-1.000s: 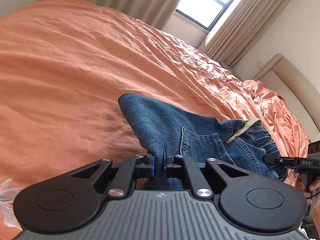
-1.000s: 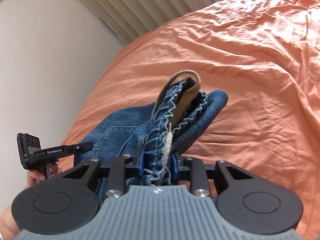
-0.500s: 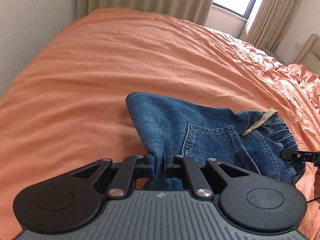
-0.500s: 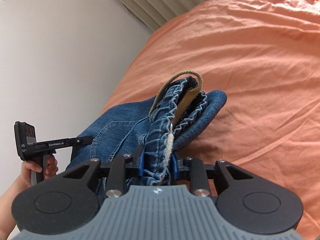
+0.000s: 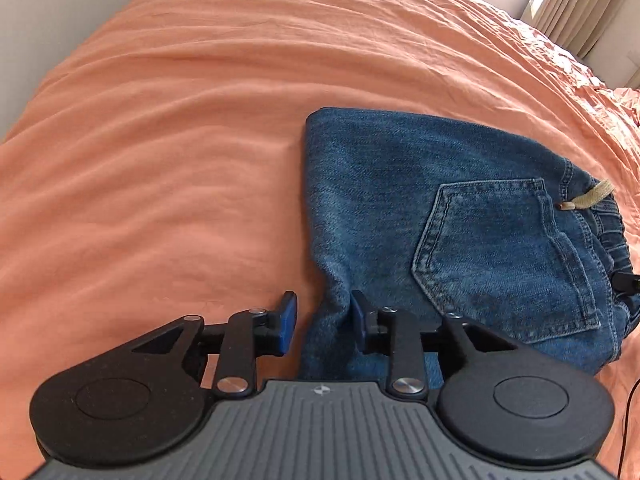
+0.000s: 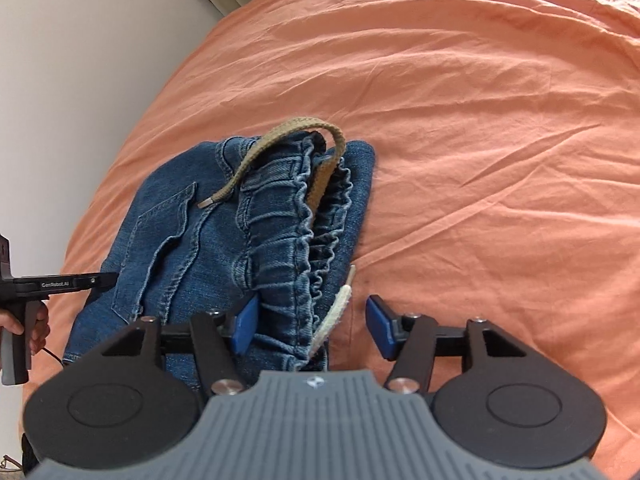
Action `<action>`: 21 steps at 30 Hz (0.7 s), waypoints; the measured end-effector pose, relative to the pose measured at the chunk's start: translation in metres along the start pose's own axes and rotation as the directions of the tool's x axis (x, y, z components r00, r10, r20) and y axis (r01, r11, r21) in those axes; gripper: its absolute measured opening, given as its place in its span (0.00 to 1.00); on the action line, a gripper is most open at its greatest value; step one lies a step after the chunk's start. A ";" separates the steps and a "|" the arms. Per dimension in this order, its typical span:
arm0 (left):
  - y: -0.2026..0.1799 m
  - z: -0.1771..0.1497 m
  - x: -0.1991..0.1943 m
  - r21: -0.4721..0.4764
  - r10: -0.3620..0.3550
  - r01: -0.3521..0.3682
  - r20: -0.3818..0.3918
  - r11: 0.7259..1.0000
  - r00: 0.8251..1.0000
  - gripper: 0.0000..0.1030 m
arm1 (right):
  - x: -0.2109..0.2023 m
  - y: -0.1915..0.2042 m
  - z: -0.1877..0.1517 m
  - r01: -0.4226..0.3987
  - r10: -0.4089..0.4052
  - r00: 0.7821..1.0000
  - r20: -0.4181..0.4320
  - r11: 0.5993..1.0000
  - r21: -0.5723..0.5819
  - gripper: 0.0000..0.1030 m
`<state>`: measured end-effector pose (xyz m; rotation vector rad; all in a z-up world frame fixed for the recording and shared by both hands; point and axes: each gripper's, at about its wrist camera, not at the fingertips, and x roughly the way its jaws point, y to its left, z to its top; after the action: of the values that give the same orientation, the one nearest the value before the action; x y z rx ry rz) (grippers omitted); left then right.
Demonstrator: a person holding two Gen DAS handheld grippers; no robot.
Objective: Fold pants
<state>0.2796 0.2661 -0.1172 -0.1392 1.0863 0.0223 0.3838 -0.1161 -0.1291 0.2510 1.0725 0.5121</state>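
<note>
since the earlier frames, both grippers have come lower over the bed and let go of denim they had pinched; the pants (image 5: 460, 240) now lie settled as a compact folded bundle on the orange bedspread (image 5: 180, 160). left gripper (image 5: 322, 320): jaws opening, a ridge of the folded edge standing loosely between them and touching the right-hand pad only, so nothing is gripped. right gripper (image 6: 312, 324): jaws opening wide, with the gathered elastic waistband (image 6: 296, 240) and a pale drawstring end (image 6: 338, 312) lying between the blue pads, no pad pressing on either. a tan drawstring (image 6: 288, 140) loops over the top of the bundle; a back pocket (image 5: 508, 256) faces upward. a person's hand (image 6: 24, 322) holds the left tool's handle at the edge of the right view. step in hand: release after laying down a fold, judged late in the task, since the bundle already looks folded over. next move calls for backing both grippers clear without snagging the cords or dragging the top layer, then tidying the loose drawstring if needed.
</note>
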 end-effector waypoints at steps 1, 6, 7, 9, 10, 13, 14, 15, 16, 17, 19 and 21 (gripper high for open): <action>0.000 -0.003 -0.007 0.010 0.016 -0.016 0.003 1.000 1.000 0.38 | -0.006 0.005 0.000 0.028 -0.028 1.000 0.011 0.999 -0.027 0.56; -0.006 -0.014 -0.046 0.067 0.160 -0.162 0.025 0.985 0.987 0.33 | -0.049 0.037 -0.010 0.245 -0.224 0.967 0.118 0.945 -0.214 0.57; -0.008 -0.016 -0.059 0.074 0.167 -0.171 0.053 0.982 0.985 0.32 | -0.060 0.043 -0.012 0.259 -0.229 0.962 0.148 0.936 -0.239 0.57; -0.014 -0.016 -0.090 0.087 0.147 -0.158 0.118 0.984 0.982 0.32 | -0.088 0.052 -0.021 0.268 -0.214 0.954 0.208 0.922 -0.279 0.59; -0.018 -0.015 -0.107 0.093 0.145 -0.160 0.150 0.983 0.978 0.32 | -0.104 0.057 -0.025 0.273 -0.207 0.949 0.238 0.916 -0.294 0.60; -0.038 -0.014 -0.161 0.123 0.154 -0.189 0.249 0.974 0.956 0.32 | -0.140 0.084 -0.038 0.279 -0.170 0.931 0.322 0.902 -0.330 0.65; -0.045 -0.015 -0.180 0.137 0.152 -0.197 0.283 0.971 0.947 0.32 | -0.152 0.093 -0.043 0.274 -0.151 0.926 0.345 0.899 -0.342 0.68; -0.053 -0.016 -0.199 0.152 0.148 -0.204 0.315 0.967 0.937 0.32 | -0.163 0.101 -0.050 0.267 -0.132 0.922 0.364 0.897 -0.351 0.69; -0.058 -0.019 -0.217 0.166 0.145 -0.212 0.341 0.963 0.929 0.33 | -0.176 0.111 -0.058 0.261 -0.114 0.917 0.382 0.897 -0.358 0.70; -0.065 -0.023 -0.235 0.181 0.144 -0.222 0.366 0.958 0.919 0.34 | -0.186 0.119 -0.065 0.252 -0.095 0.912 0.399 0.897 -0.363 0.72; -0.078 -0.033 -0.267 0.201 0.150 -0.250 0.412 0.947 0.899 0.36 | -0.209 0.136 -0.080 0.232 -0.055 0.901 0.430 0.899 -0.372 0.78; -0.093 -0.047 -0.294 0.217 0.152 -0.276 0.458 0.937 0.876 0.38 | -0.228 0.149 -0.096 0.210 -0.016 0.890 0.456 0.902 -0.377 0.78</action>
<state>0.1094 0.1833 0.1300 0.2350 0.6397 0.0984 0.1723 -0.1102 0.0674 -0.0790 0.5064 0.5317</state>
